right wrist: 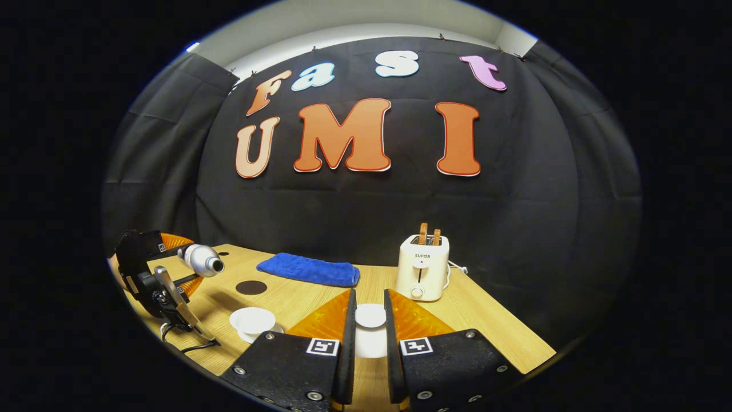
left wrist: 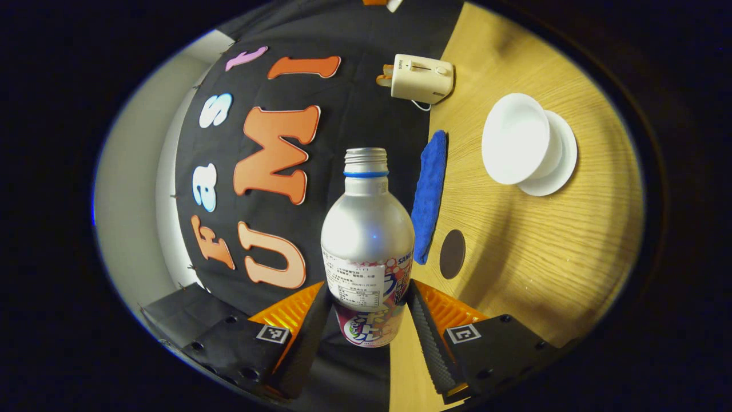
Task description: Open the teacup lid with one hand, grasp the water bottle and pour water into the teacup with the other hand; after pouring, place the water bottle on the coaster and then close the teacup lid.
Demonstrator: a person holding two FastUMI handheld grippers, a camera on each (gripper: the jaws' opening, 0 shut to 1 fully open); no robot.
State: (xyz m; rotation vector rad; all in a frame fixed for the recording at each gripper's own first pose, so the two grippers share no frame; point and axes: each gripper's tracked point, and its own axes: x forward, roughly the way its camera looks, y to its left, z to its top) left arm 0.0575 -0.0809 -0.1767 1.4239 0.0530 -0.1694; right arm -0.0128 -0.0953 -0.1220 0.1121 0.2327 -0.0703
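My left gripper (left wrist: 369,297) is shut on the silver water bottle (left wrist: 368,229), whose cap is off. In the right gripper view that bottle (right wrist: 200,259) lies almost level, held in the air at the table's left end with its open mouth pointing toward the middle. No water stream shows. The white teacup (left wrist: 514,139) stands uncovered on its saucer (left wrist: 563,166); the teacup (right wrist: 253,319) sits below and ahead of the bottle's mouth. My right gripper (right wrist: 370,303) is shut on the white teacup lid (right wrist: 370,316), lifted above the table. A dark round coaster (right wrist: 251,287) lies behind the cup.
A folded blue cloth (right wrist: 309,269) lies along the back of the wooden table (right wrist: 492,326). A cream toaster (right wrist: 423,266) with two slices in it stands at the back right, its cord trailing behind. A cable lies near the table's front left edge.
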